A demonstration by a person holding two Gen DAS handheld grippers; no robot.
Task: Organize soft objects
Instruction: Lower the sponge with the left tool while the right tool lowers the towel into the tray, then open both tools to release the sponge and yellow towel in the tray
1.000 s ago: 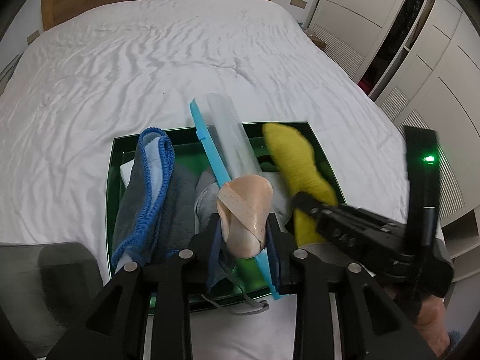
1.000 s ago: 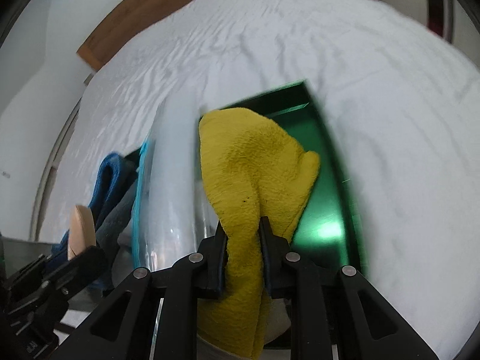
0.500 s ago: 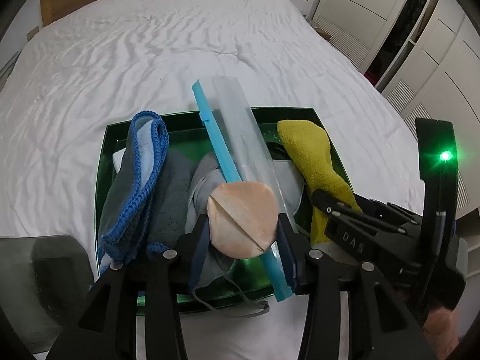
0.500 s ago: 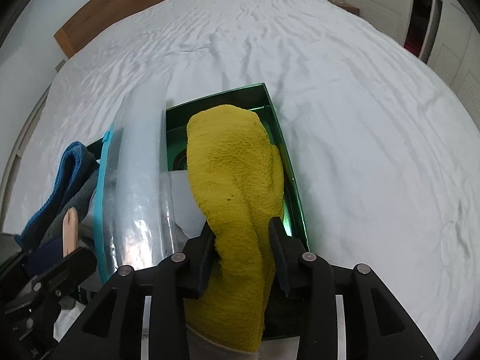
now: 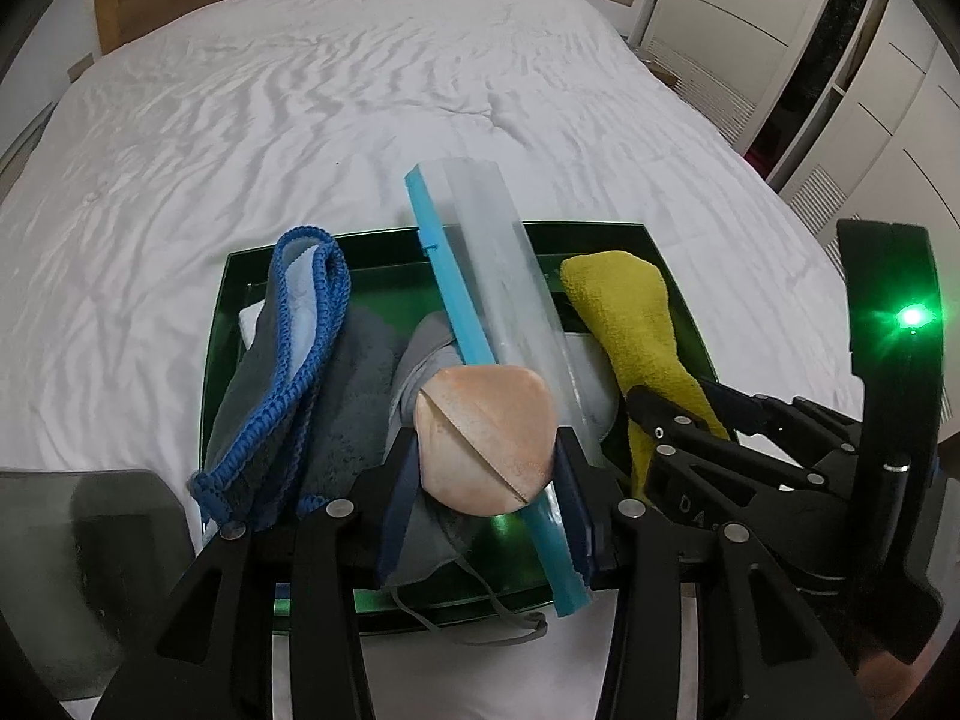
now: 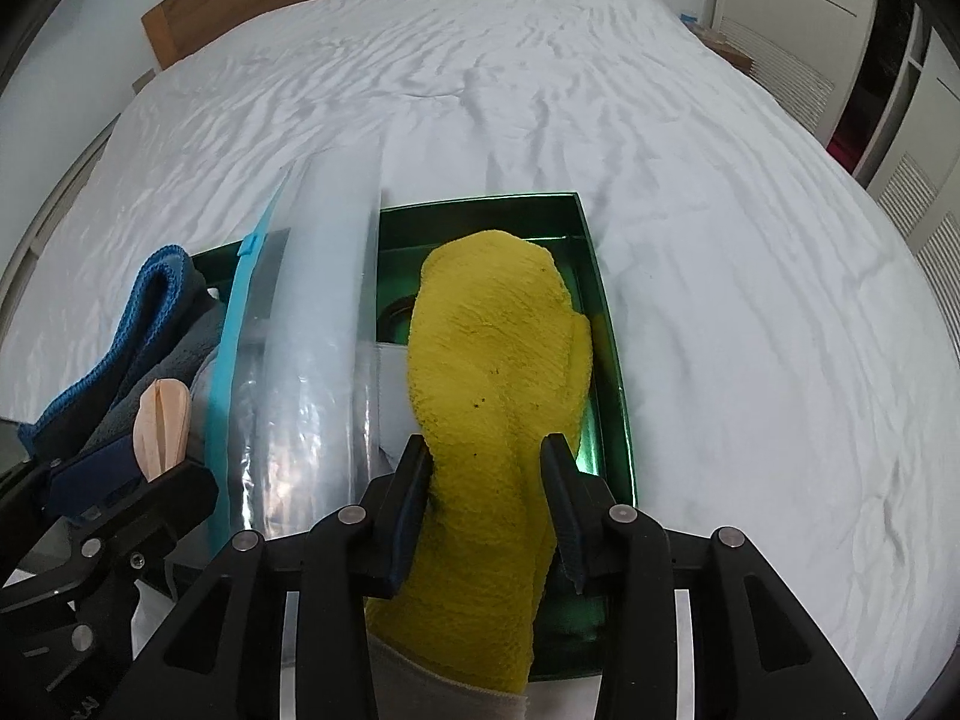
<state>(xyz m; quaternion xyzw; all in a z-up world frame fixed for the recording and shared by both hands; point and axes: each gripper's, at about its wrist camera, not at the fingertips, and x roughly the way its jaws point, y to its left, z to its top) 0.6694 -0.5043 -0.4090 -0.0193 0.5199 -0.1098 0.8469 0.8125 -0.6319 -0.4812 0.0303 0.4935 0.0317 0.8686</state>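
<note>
Left gripper point(image 5: 485, 456): jaws spread wide either side of the peach pad point(image 5: 485, 435). Pad sits between the fingers; real contact can't be confirmed, right finger looks close to its edge. Reads as open, not clamping.

Right gripper point(image 6: 487, 468): jaws also apart, straddling the yellow sock point(image 6: 498, 396). Left finger touching or nearly touching the fabric, right finger with a small gap. No squeeze visible.

Landmark is the green tray point(image 5: 384, 252), sitting on the white bed point(image 5: 300, 120).

- Sock: in the tray's right side, toe toward the far wall, cuff end hanging out over the near edge, grey-white cuff visible at the bottom of the right wrist view.
- Pad: over the tray's near middle, on top of a grey mask point(image 5: 420, 360) whose strap trails over the near rim.
- Clear bag point(image 5: 510, 276) with blue zip strip: diagonal across the tray middle, far end sticking out past the far wall, near end past the near rim.
- Blue-edged cloth point(image 5: 300, 348): tray's left side, bunched up, over a grey towel point(image 5: 354, 396).
- Something white under the sock and bag, can't identify it.
</note>
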